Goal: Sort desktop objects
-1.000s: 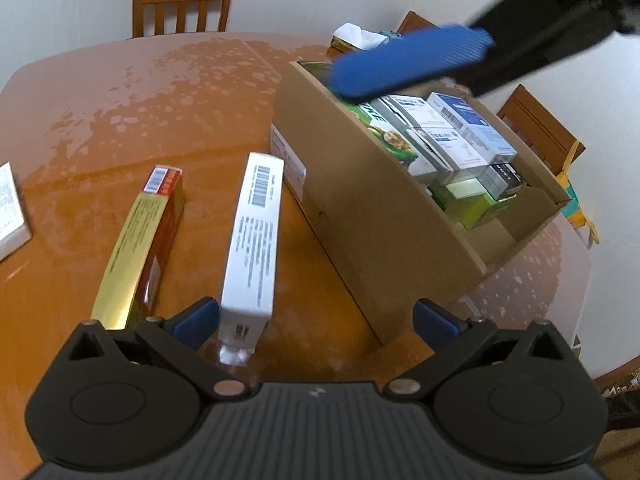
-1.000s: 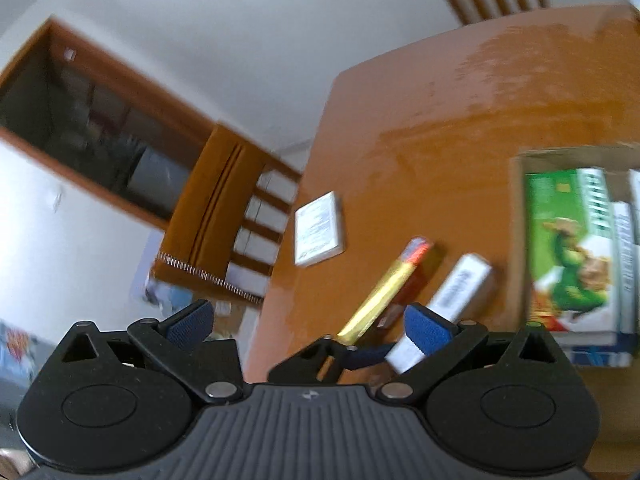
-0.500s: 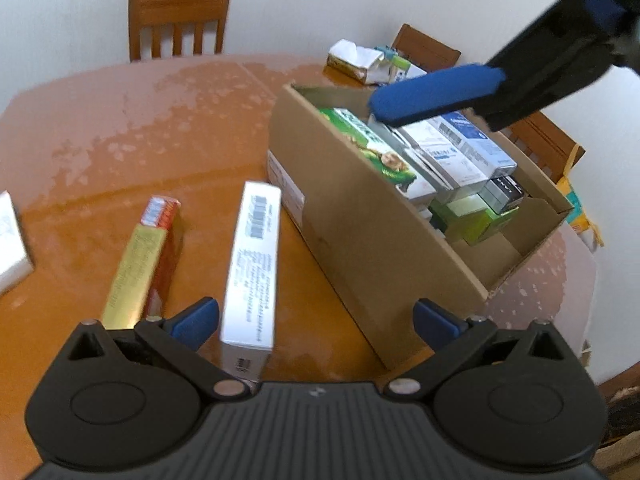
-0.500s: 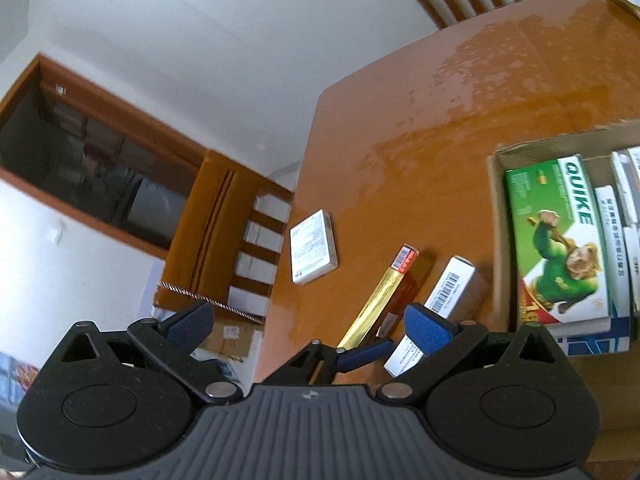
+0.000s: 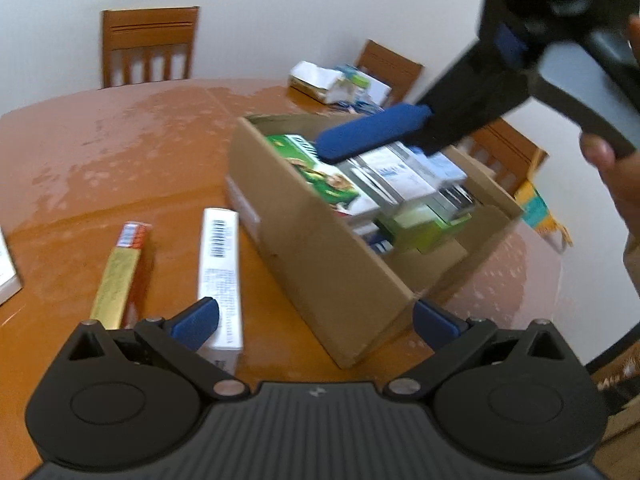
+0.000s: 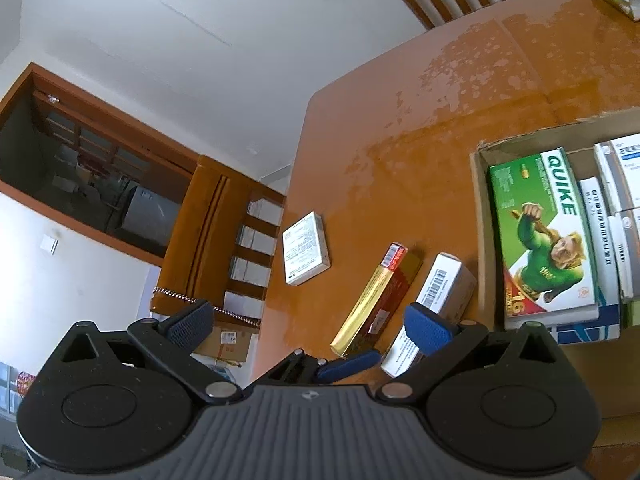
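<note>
Black claw (image 5: 314, 322), blue ribbed pads (image 6: 427, 329)

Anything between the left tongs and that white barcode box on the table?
Nothing visible: the white barcode box lies just ahead of the open left tongs, beside their left finger. The gold box lies further left, the cardboard box right.

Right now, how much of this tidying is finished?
Mostly done: the cardboard box already holds many packets, including the green box. Nothing is in hand; the left claw and right claw are both open. Left on the table: the white barcode box, gold-and-red box and flat white box.
</note>
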{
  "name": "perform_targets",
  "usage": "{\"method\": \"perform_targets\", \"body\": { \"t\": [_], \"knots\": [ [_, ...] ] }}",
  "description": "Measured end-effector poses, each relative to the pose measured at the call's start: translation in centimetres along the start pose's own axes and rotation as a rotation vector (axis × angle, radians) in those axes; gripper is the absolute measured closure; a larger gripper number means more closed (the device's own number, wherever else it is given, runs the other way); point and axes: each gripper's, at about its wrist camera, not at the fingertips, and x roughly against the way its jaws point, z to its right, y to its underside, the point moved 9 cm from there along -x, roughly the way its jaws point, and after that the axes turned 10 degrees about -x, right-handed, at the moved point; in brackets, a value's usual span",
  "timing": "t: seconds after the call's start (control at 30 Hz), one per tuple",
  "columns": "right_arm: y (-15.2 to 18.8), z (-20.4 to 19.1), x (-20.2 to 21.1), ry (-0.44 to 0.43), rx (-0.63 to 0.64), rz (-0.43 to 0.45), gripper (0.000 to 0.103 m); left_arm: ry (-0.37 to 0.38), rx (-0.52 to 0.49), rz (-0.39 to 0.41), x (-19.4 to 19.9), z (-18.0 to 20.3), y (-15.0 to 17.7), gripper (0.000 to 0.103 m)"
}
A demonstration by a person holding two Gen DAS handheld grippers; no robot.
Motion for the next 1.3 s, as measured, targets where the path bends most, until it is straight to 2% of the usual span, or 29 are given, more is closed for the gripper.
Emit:
{"method": "perform_targets", "body": {
  "t": [0.07, 0.13, 0.5, 0.7, 0.93, 1.1, 1.3],
  "knots": [
    [0.0, 0.2, 0.3, 0.003, -0.003, 0.007, 0.0, -0.031, -0.04, -0.021, -0.7, 0.0, 0.1, 0.0],
    [0.1, 0.3, 0.5, 0.001, -0.007, 0.011, 0.0, -0.031, -0.039, -0.042, -1.3, -0.2, 0.3, 0.0],
    [-0.1, 1.5, 1.8, 0.002, -0.032, 0.036, 0.0, -0.014, -0.079, -0.044, -1.4, -0.1, 0.4, 0.0],
    [-0.3, 1.9, 2.3, -0.012, -0.038, 0.047, 0.0, -0.056, -0.094, -0.065, -1.4, -0.5, 0.7, 0.0],
    [-0.6, 2.8, 2.9, -0.015, -0.058, 0.061, 0.0, -0.091, -0.064, -0.098, -1.4, -2.2, 1.0, 0.0],
    [-0.6, 3.0, 3.1, -0.011, -0.056, 0.061, 0.0, -0.077, -0.011, -0.135, -1.7, -2.8, 2.0, 0.0],
    [-0.6, 2.9, 3.0, -0.005, -0.055, 0.06, 0.0, -0.1, 0.033, -0.126, -1.7, -3.3, 2.7, 0.0]
  ]
}}
